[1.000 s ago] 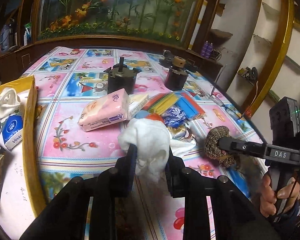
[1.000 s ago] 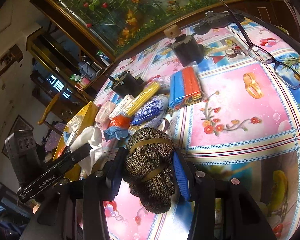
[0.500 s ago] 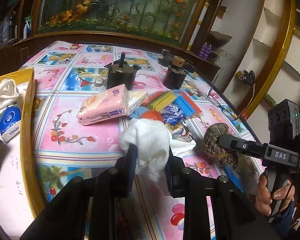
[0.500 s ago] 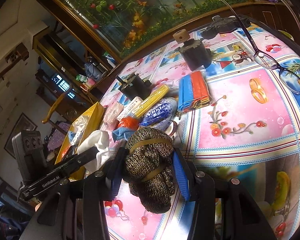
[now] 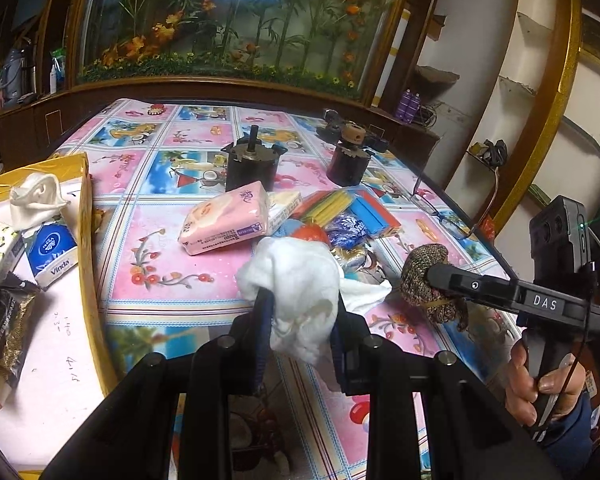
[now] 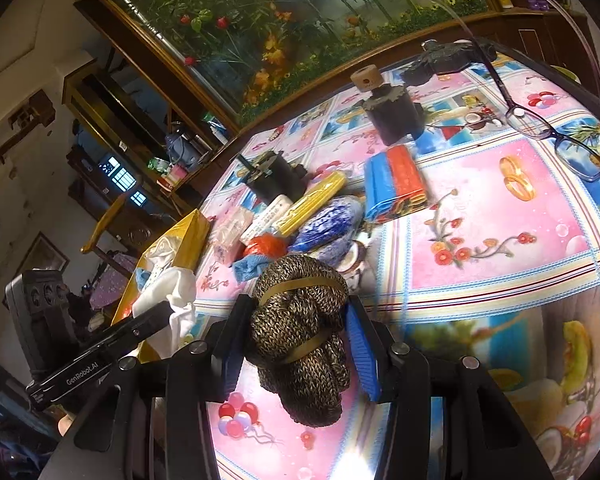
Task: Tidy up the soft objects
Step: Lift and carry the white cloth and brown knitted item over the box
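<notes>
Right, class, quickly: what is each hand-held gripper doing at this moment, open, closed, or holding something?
Left hand-held gripper: closed on the white cloth.
Right hand-held gripper: closed on the brown knitted bundle.

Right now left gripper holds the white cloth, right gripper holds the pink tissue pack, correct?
Not quite. The right gripper holds the brown knitted bundle, per the right wrist view; the pink tissue pack lies on the table. The left gripper does hold the white cloth.

Both grippers sit higher than 1 s ago — left gripper (image 5: 300, 322) w/ white cloth (image 5: 296, 280), right gripper (image 6: 296, 344) w/ knit bundle (image 6: 300, 332) — table (image 6: 500, 216) now lower, farther.
</notes>
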Demonstrator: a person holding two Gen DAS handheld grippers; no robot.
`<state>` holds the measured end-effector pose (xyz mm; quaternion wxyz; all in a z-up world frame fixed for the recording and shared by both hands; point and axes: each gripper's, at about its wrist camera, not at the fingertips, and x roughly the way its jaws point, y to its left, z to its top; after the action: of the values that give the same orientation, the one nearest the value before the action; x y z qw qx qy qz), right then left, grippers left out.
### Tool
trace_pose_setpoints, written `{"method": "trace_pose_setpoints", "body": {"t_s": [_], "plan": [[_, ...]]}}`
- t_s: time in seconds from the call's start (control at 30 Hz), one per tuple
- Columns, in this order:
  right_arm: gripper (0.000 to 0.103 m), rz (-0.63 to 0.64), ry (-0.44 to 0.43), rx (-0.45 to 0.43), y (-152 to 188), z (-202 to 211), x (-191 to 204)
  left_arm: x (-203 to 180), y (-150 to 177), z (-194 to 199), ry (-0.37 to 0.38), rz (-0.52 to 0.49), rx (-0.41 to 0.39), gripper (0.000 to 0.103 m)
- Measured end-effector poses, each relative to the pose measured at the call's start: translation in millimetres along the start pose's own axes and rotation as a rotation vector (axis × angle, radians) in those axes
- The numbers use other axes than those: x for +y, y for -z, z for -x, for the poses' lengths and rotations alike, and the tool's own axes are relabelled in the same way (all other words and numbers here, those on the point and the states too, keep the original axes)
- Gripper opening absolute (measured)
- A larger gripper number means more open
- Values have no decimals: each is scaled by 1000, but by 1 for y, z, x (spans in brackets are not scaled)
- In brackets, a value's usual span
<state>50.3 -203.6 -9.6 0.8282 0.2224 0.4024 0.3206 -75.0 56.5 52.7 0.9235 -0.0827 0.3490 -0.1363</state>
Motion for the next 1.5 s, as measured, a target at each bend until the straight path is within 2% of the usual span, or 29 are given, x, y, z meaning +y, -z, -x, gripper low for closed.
{"method": "trace_pose_setpoints", "body": {"t_s": [0.37, 0.6, 0.87, 1.17, 1.5], "plan": [[51, 23, -41, 37, 6, -13, 25, 7, -1, 19, -10, 12, -28, 25], [51, 81, -100, 57, 8, -21, 61, 31, -9, 46, -44, 55, -82, 25], [51, 135, -176, 93, 14, -42, 101, 86, -8, 81, -157, 146, -139, 25], [51, 192, -249, 148, 12, -72, 143, 137, 7, 120, -286, 219, -172, 25], [51, 247, -309, 224, 21, -128, 204, 175, 40, 142, -388, 268, -126, 25]]}}
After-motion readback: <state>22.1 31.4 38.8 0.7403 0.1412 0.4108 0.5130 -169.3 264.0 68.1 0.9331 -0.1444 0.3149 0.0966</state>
